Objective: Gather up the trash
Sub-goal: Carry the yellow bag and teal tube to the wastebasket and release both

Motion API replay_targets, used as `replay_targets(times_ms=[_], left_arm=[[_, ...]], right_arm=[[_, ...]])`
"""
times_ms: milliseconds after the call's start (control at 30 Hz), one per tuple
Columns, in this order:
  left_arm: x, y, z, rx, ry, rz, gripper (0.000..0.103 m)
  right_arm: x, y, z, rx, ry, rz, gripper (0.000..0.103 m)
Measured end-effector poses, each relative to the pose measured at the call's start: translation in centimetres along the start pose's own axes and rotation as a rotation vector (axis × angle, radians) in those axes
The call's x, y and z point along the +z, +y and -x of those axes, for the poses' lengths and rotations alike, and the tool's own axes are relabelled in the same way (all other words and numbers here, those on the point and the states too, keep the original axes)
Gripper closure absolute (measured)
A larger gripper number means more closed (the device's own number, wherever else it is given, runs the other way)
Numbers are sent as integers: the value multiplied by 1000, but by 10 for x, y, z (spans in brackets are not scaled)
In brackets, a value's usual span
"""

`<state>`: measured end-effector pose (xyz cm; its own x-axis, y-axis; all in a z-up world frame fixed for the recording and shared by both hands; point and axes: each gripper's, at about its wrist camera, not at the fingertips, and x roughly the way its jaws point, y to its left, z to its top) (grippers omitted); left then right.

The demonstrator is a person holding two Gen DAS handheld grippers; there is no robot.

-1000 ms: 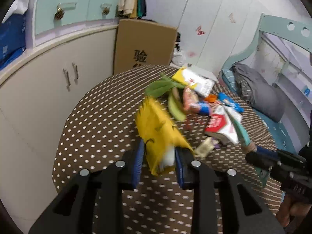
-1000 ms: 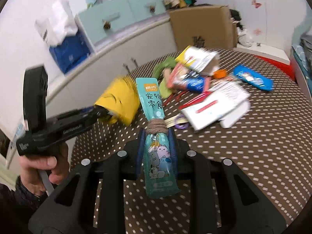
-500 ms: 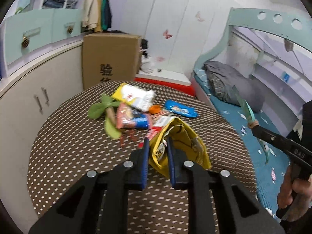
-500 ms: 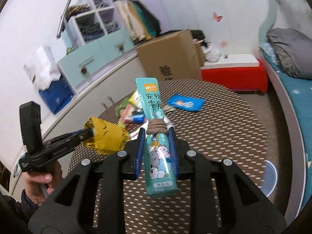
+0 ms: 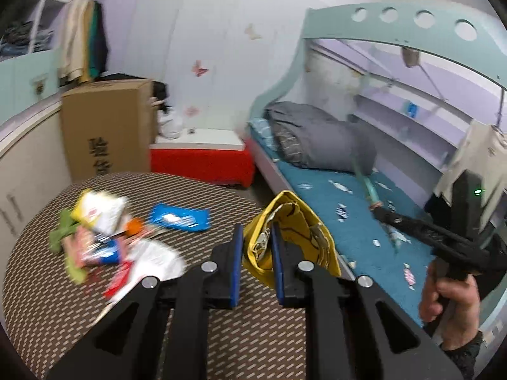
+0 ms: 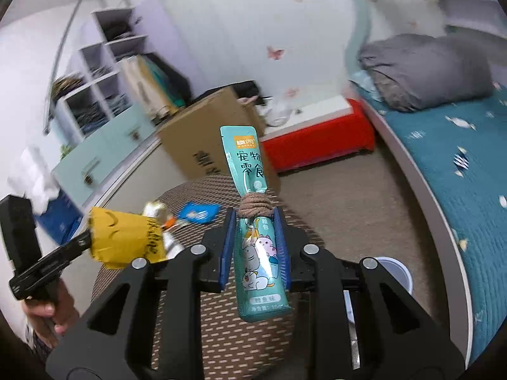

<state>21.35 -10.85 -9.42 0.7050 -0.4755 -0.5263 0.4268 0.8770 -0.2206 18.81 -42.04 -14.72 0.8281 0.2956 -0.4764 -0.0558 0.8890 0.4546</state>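
Gripping a crumpled yellow wrapper, the left gripper has its blue pads closed on the wrapper's near edge. Wrapper is lifted off the table, held over its right-hand rim, bulk bunched forward and to the right of the pads. No clear long axis; it is a folded wad, open side toward cam. Same wrapper seen from the right wrist cam at lower left, sticking out ahead of the left tool.

Right gripper closed on a teal pet-snack pouch. Pouch long axis runs fwd along the fingers: printed top end points away from cam and up, bottom end w/ small print hangs back toward cam, below the pads. A brown cord is wound round its waist, just ahead of the pads. Pouch is in the air, over the table's far-right edge and floor beyond. In the left wrist view pouch shows as a thin blurred strip over the bed, tilted up-left.

Remaining litter on table, left side: blue packet lying flat, yellow-white bag, green scrap, red-blue wrapper, white sheet; all blurred, touching or overlapping except blue packet, which sits near but apart. White bin on floor at right of table, partly hidden behind right tool. Cardboard box stands behind the table.
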Motion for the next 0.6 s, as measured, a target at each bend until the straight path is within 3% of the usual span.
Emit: replay_targets(times_ms=[267, 533, 567, 600], left_arm=[[19, -50, -69, -98, 60, -52, 87], [19, -92, -144, -143, 176, -114, 87], [19, -98, -153, -145, 191, -122, 87], [18, -105, -167, -148, 214, -133, 87]], right_arm=[[-15, -104, -52, -135, 107, -179, 79], [-55, -176, -120, -185, 223, -322, 77], [-62, -189, -130, -199, 241, -351, 70], [-65, -200, -134, -204, 250, -372, 45]])
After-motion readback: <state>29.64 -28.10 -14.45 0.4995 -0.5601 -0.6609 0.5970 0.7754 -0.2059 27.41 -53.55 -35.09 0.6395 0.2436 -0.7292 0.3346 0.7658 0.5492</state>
